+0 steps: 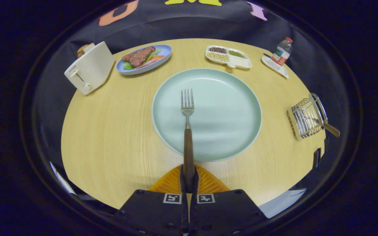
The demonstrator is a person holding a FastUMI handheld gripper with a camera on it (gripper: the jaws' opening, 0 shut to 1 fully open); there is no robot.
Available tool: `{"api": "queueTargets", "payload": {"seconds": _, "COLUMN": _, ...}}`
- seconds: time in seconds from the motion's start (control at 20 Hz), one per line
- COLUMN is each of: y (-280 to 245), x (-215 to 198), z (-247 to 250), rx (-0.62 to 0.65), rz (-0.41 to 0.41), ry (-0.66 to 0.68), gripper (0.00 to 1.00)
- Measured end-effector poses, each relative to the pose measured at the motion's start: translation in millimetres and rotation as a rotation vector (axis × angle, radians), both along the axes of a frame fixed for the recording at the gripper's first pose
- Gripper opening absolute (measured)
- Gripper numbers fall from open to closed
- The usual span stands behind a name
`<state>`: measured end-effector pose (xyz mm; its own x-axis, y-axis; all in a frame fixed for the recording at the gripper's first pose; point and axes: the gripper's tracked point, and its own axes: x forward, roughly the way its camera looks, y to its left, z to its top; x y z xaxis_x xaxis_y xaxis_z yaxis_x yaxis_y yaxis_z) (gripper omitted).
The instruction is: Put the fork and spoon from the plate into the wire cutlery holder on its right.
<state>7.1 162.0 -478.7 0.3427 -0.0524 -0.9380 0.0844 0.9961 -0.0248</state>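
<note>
Jaws of the gripper [189, 178] are sitting together, clamping on the brown handle of the fork [187, 131] at bottom centre of the frame. Fork is pointing straight ahead from the jaws, tines lying over the middle of the pale green plate [235, 98], handle crossing the plate's near rim. Plate is sitting mid-frame on the round wooden desk [110, 131]. Wire cutlery holder [304, 119] is standing at the right of the frame, well apart from the plate, with the spoon [328, 127] already sticking out of it, handle poking right. Upper left: white toaster [89, 68], then a blue dish of food [144, 59]. Upper right: white divided tray [228, 56] with beans, and a small bottle [282, 50] on a white saucer [276, 67].
</note>
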Motion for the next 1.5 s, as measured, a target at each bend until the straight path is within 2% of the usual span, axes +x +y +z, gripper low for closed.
{"api": "queueTargets", "payload": {"seconds": 0.3, "y": -8.1, "x": -4.4, "z": 43.6, "rx": -0.004, "rz": 0.06, "ry": -0.06, "gripper": 0.02}}
{"api": "queueTargets", "payload": {"seconds": 0.6, "y": -36.8, "x": -3.7, "z": 102.4, "rx": 0.027, "rz": 0.056, "ry": -0.12, "gripper": 0.02}}
{"api": "queueTargets", "payload": {"seconds": 1.0, "y": -140.9, "x": -4.4, "z": 170.0, "rx": 0.006, "rz": 0.009, "ry": -0.209, "gripper": 0.02}}
{"api": "queueTargets", "payload": {"seconds": 1.5, "y": -258.8, "x": -10.2, "z": 167.5, "rx": -0.013, "rz": -0.079, "ry": -0.184, "gripper": 0.02}}
